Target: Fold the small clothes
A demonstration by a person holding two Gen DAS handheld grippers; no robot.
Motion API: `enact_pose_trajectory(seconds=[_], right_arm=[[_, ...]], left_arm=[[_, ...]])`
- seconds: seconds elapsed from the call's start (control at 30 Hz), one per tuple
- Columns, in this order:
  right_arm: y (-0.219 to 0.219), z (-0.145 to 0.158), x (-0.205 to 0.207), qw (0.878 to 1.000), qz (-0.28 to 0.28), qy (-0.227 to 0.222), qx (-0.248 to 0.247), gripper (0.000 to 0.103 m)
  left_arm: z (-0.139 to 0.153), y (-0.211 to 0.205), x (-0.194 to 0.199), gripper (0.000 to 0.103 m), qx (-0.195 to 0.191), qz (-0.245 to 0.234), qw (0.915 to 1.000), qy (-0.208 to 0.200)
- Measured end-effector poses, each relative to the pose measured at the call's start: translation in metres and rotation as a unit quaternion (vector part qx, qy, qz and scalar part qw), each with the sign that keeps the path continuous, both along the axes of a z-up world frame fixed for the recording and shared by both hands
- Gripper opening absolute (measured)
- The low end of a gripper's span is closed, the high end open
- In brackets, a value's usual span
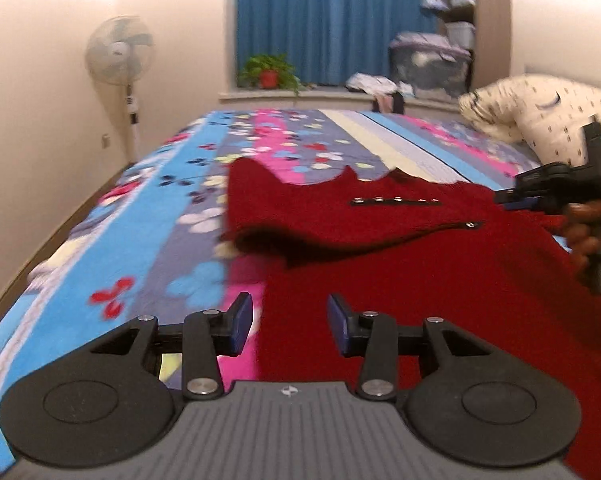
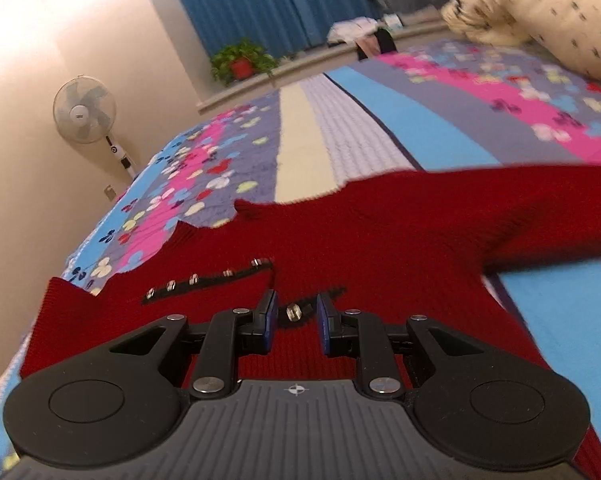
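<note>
My left tongs (image 1: 290, 326): the two blue pads stand wide apart and hold nothing; they hover above the near left edge of the sweater, where red cloth meets the bedcover.
My right tongs (image 2: 297, 322): the pads are partly open, with a gap between them; nothing is gripped. They are low over the middle of the sweater, and one metal button (image 2: 292, 313) shows in the gap.
My right hand (image 1: 588, 236): seen from the left wrist view at the far right, holding the handle of the other tool above the sweater.
Red sweater (image 1: 440, 264): a knitted garment that lies spread on the bed, near me. Its left part is folded over the body, so a raised flap with a dark shadow under it is on the left. One sleeve (image 2: 540, 216) stretches out to the right.
Button row (image 2: 208, 276): a dark strip with small metal buttons, just far and left of my right tongs.
Bed (image 1: 148, 208): covered with a striped, flowered cover in blue, pink and grey.
Pillow (image 1: 540, 108): cream with dark marks, at the far right of the bed.
Standing fan (image 1: 120, 52): by the wall, far left.
Potted plant (image 1: 269, 72): on the far sill, before the blue curtain (image 1: 332, 20).
</note>
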State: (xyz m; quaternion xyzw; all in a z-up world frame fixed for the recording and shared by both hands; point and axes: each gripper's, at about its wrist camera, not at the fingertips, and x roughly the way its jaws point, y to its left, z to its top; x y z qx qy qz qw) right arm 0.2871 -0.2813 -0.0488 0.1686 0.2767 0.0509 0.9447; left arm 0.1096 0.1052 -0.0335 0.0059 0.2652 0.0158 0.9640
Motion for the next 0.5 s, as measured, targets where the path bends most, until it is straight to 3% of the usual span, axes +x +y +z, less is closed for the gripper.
enact_pose_trajectory(seconds=[0.03, 0.1, 0.2, 0.27, 0.3, 0.33, 0.37, 0.4, 0.5], right_arm=[[0.006, -0.004, 0.009, 1.0, 0.002, -0.006, -0.009, 0.027], [0.014, -0.014, 0.029, 1.0, -0.012, 0.011, -0.012, 0.045], [0.035, -0.033, 0.061, 0.999, -0.003, 0.05, -0.009, 0.047], [0.054, -0.038, 0.069, 0.998, 0.009, 0.047, -0.045, 0.058], [0.064, -0.037, 0.071, 0.997, 0.014, 0.04, -0.069, 0.052], [0.071, -0.037, 0.073, 0.995, 0.019, 0.038, -0.086, 0.039], [0.077, -0.035, 0.074, 0.994, 0.02, 0.034, -0.1, 0.01], [0.079, -0.029, 0.073, 0.993, 0.016, 0.023, -0.119, 0.006], [0.066, 0.003, 0.06, 0.994, 0.0, -0.032, -0.103, 0.005]], left_arm=[[-0.005, 0.005, -0.01, 0.046, -0.003, 0.01, 0.9999, 0.004], [-0.01, 0.012, -0.005, 0.046, -0.003, 0.028, 0.9992, 0.028], [-0.002, 0.011, -0.005, 0.046, -0.001, 0.023, 0.9997, 0.008], [0.005, 0.008, 0.002, 0.046, -0.001, 0.017, 0.9998, -0.008], [0.007, 0.007, 0.008, 0.046, -0.004, 0.016, 0.9998, -0.011], [0.008, 0.009, 0.007, 0.046, -0.009, 0.016, 0.9997, -0.013], [0.009, 0.01, 0.009, 0.046, -0.013, 0.016, 0.9997, -0.012], [0.011, 0.011, 0.012, 0.046, -0.017, 0.018, 0.9996, -0.011], [0.016, 0.018, 0.014, 0.046, -0.041, 0.024, 0.9987, -0.017]])
